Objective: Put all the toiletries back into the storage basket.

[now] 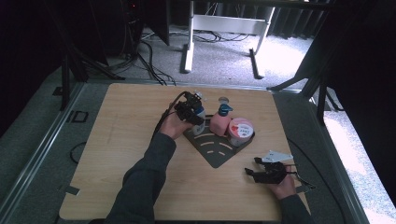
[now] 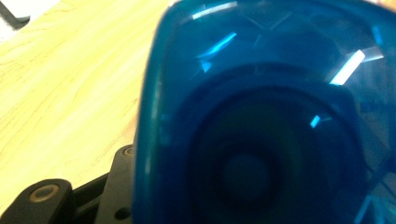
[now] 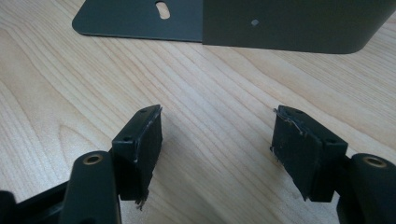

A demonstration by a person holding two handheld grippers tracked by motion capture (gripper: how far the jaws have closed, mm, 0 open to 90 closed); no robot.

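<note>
1. At the left, our left gripper (image 1: 190,111) reaches to the far edge of the dark tray (image 1: 215,154) and its fingers are closed around a blue bottle (image 1: 199,112) standing there. In the left gripper view the translucent blue bottle (image 2: 266,121) sits right up against the camera.
2. We judge the grip could slip: the bottle looks smooth and rounded, so a tilt of the hand might let it twist or drop onto the wooden surface (image 1: 130,121).
3. Just right of the bottle stand a pink container (image 1: 219,124) with a teal cap (image 1: 225,110) and a round pink-lidded tub (image 1: 241,130), close together on the tray. Swinging the bottle rightward could knock them over.
4. At the right, our right gripper (image 1: 267,171) rests low near the surface, well apart from the tray's things. Its fingers (image 3: 142,140) stand apart with nothing between them.
5. Ahead of it lies the tray's near corner (image 3: 289,23), which could snag a forward reach.
</note>
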